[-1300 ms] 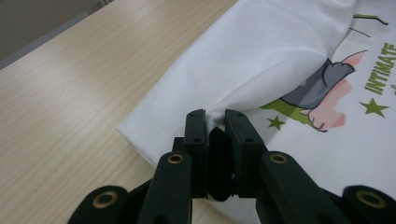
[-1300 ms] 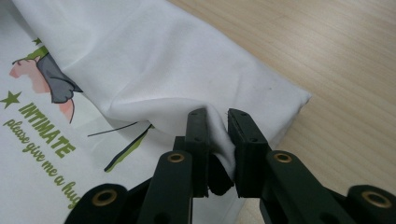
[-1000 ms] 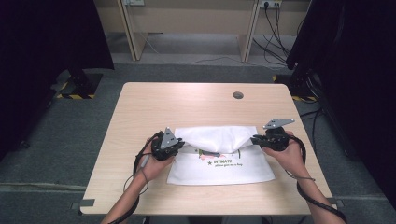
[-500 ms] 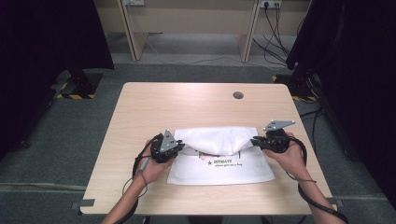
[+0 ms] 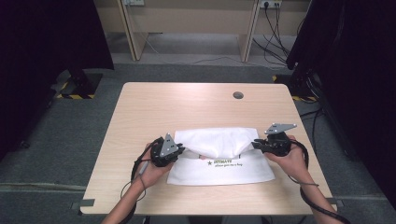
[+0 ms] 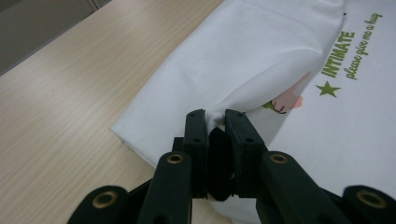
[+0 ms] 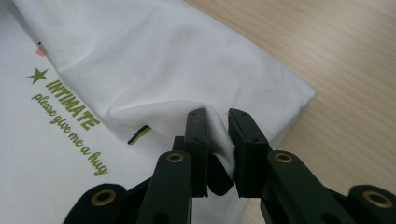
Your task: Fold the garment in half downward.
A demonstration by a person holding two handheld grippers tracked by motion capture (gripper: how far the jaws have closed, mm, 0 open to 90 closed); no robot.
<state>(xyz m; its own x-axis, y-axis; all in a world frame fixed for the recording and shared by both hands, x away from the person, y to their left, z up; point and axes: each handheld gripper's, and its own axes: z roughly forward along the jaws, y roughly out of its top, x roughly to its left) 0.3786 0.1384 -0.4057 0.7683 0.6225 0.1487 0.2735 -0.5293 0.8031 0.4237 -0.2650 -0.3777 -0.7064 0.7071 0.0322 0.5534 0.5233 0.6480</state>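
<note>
A white garment (image 5: 219, 156) with green lettering lies on the near half of the wooden table (image 5: 187, 107), its far part folded over toward me. My left gripper (image 5: 180, 152) is shut on the folded layer's left corner; in the left gripper view the black jaws pinch white cloth (image 6: 243, 60) at the gripper (image 6: 215, 119). My right gripper (image 5: 256, 144) is shut on the fold's right corner, with fabric (image 7: 154, 60) bunched between the jaws at the gripper (image 7: 217, 119). The folded layer sags between both grippers, a little above the printed part.
A small round dark hole (image 5: 238, 95) sits in the tabletop at the far right. Bare wood lies beyond the garment and on both sides. Cables (image 5: 140, 168) trail from each gripper toward the near edge. Dark curtains and desk legs stand past the table.
The folded layer's middle has come slightly nearer to me and sags lower over the print. Both hands have barely shifted.
</note>
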